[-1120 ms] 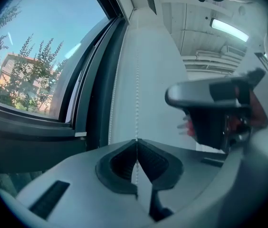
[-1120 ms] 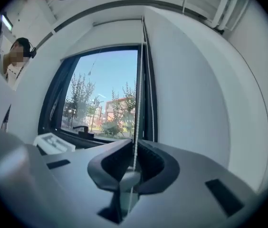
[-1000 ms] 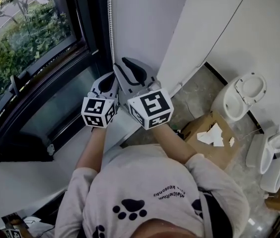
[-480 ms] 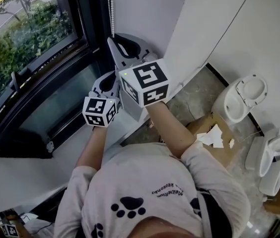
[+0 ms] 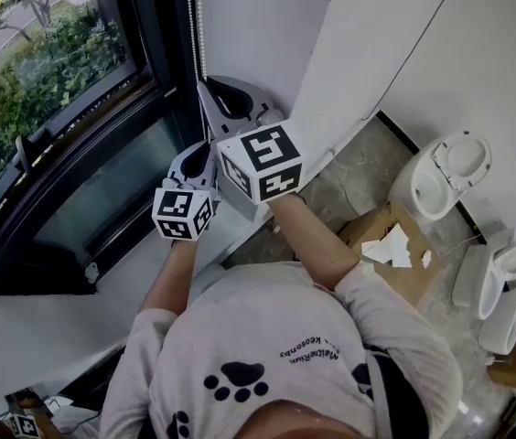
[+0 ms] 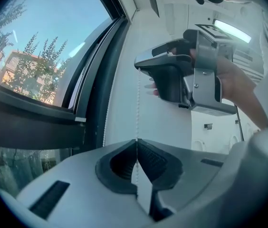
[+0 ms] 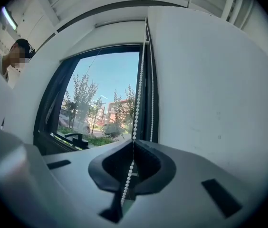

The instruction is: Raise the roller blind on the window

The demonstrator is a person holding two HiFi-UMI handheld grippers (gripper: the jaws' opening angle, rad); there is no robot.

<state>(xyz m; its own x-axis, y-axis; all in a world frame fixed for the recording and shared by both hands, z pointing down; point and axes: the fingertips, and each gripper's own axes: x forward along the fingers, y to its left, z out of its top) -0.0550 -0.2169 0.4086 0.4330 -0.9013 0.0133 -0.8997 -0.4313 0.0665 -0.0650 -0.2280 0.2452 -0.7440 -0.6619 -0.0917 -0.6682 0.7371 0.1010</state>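
right tool [image 7: 133, 141] raised higher, now clamped on bead chain [image 7: 138, 94]

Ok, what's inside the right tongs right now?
The white bead chain runs through the shut right tongs. Beads show above and below the pinch; the stretch clamped right there is covered.

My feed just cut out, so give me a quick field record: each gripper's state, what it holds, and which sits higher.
left gripper: shut on bead chain
right gripper: shut on the same bead chain
order: right gripper above left gripper
chain position: hangs beside the dark window frame, next to the white wall
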